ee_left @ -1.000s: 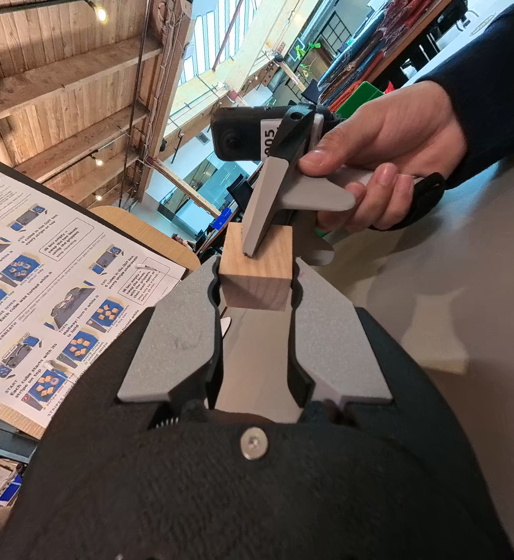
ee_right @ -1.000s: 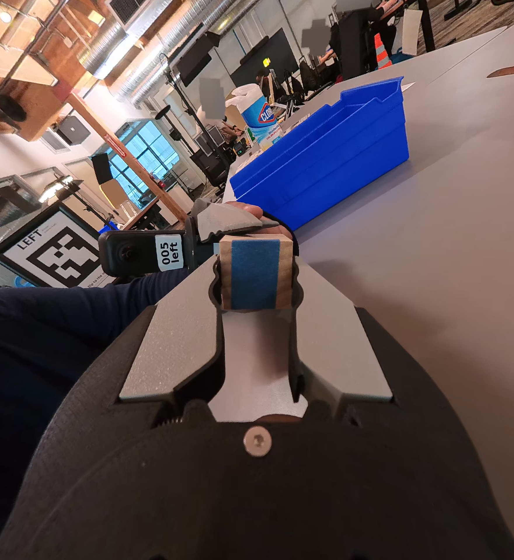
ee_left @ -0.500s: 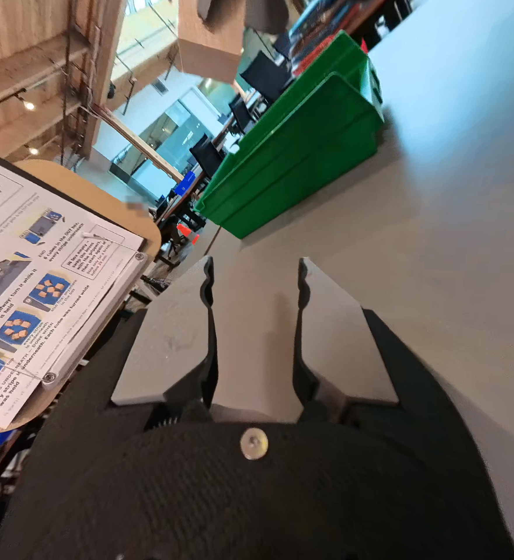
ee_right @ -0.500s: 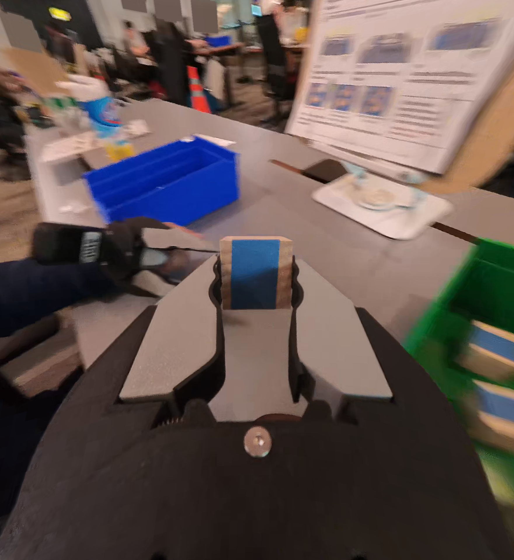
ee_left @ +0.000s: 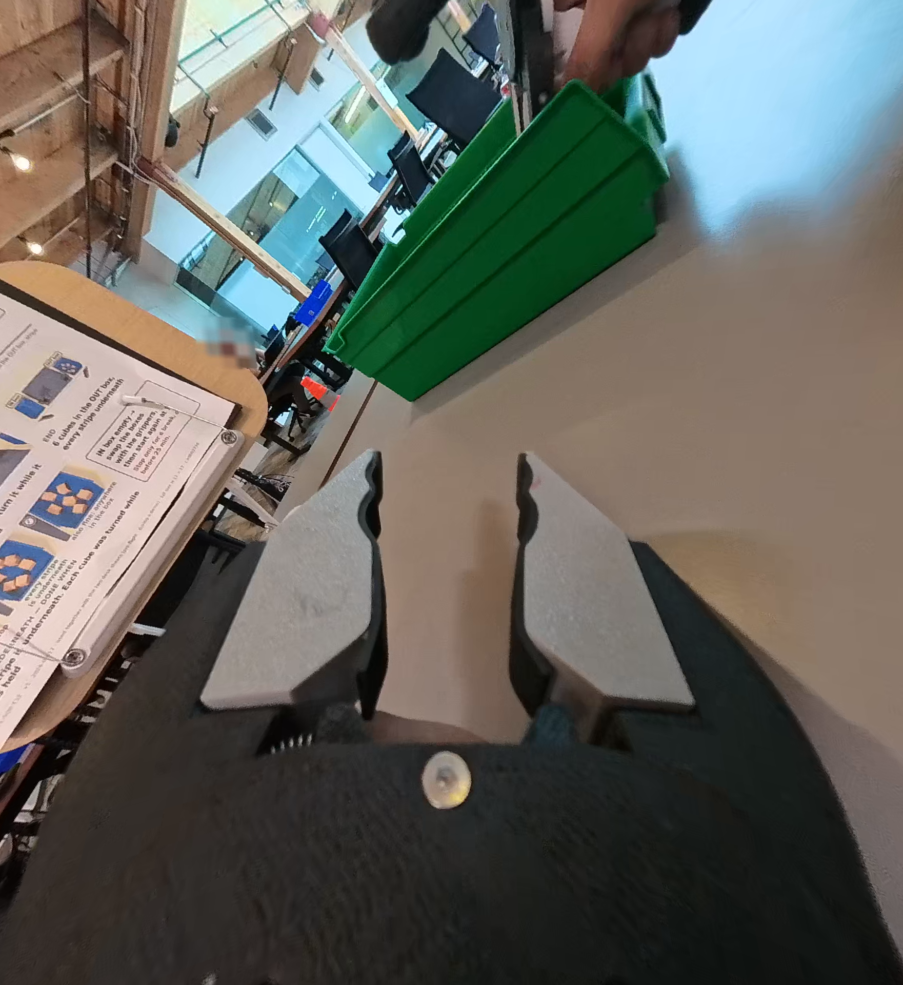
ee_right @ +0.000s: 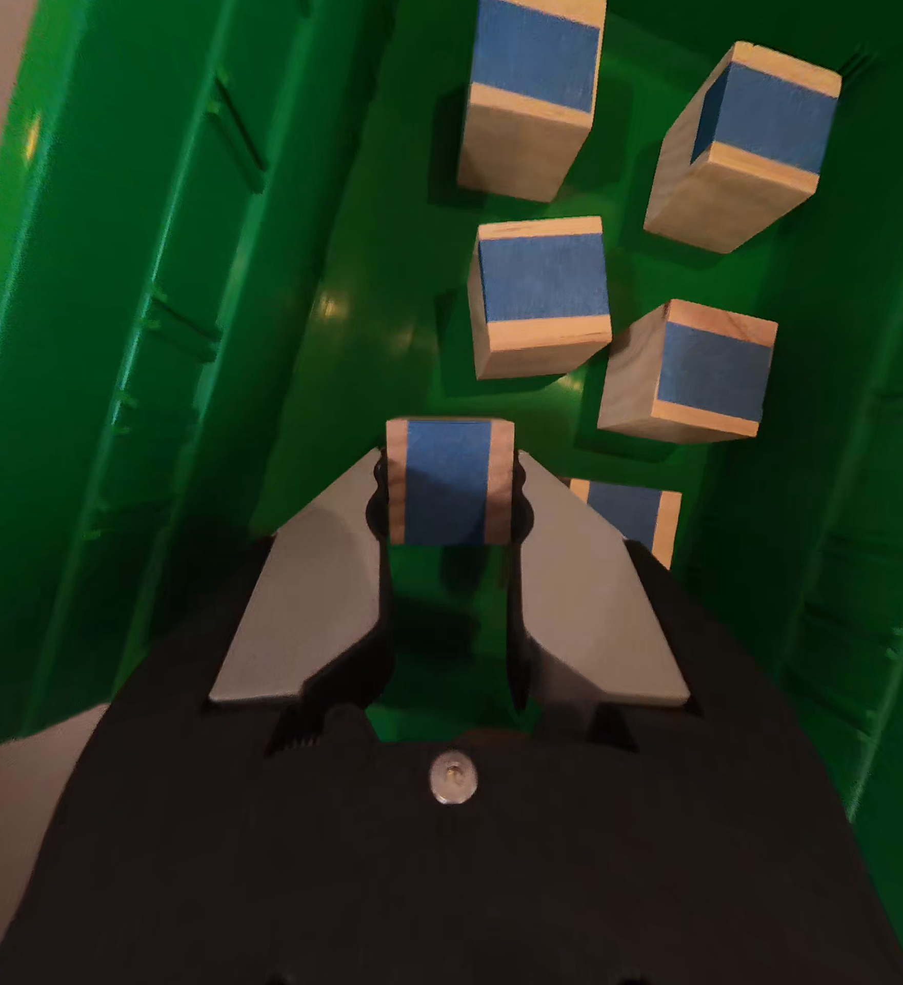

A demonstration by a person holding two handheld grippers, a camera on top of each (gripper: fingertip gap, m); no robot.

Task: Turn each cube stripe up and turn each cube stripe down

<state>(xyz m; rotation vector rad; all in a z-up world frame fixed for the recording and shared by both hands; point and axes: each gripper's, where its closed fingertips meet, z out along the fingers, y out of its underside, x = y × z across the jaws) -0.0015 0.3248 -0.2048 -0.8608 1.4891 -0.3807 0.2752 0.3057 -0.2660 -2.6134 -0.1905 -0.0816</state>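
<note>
Right wrist view looks down into the green bin (ee_right: 135, 330), where a second ago it faced the blue bin across the bench with both tools clamped on one cube. Now the right tool (ee_right: 450, 482) alone is clamped on the held cube (ee_right: 449, 482), stripe facing the camera, and it hangs just above the bin floor at the near end. The left tool (ee_left: 449, 498) has let go and drawn back — its jaws stand apart with nothing between them, low over the bench (ee_left: 758, 426), and the green bin (ee_left: 513, 256) lies far ahead of it with the other hand (ee_left: 619, 37) over its far rim. So the handover looks finished and the turned cube seems ready to be set down

Five other cubes sit on the bin floor, each stripe up: one far (ee_right: 531, 96), one far right (ee_right: 742, 149), one in the middle (ee_right: 539, 298), one right of it (ee_right: 689, 373), and one near right (ee_right: 630, 514), half hidden behind the tool's finger. They are pale, smooth wood with sharp edges and a matte blue band. The bin is glossy moulded plastic with ribbed walls — hard and slick, so a dropped cube could tip
</note>
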